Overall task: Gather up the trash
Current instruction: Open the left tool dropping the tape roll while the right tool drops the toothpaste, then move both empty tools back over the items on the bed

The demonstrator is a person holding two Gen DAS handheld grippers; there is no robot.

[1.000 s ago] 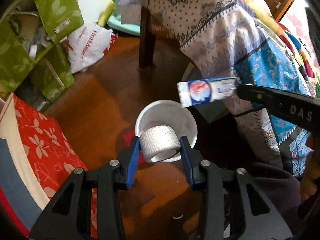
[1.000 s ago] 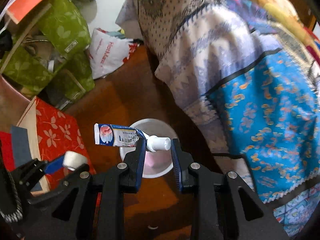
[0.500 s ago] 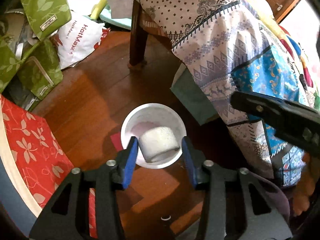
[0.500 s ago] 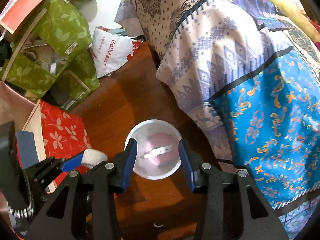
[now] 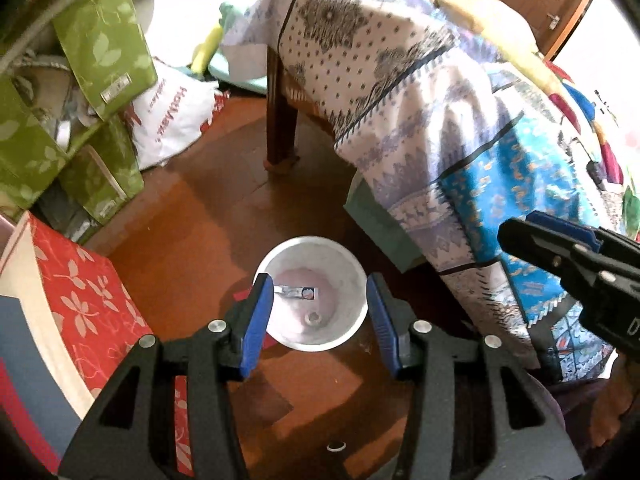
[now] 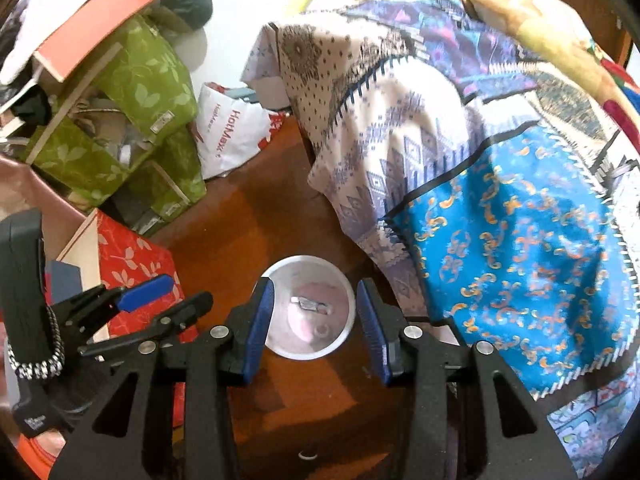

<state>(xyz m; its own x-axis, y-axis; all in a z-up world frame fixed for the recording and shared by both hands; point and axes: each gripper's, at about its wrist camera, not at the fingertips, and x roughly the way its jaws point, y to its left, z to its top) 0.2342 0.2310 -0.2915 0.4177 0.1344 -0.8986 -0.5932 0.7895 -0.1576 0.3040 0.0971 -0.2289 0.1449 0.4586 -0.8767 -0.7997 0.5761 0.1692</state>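
Both claws empty above the bin

We see the left claw (image 5: 320, 320) and right claw (image 6: 316, 320) released, their jaws having just opened; the tube (image 5: 298, 291) and tape roll (image 5: 313, 317) lie inside the white bin (image 5: 344, 256) on the floor.

Each tool is black plastic: the left tool (image 5: 320, 316) and right tool (image 6: 316, 318) carry blue finger pads (image 5: 256, 320), silver screws (image 5: 218, 325), and triangular cut-outs in the arms.
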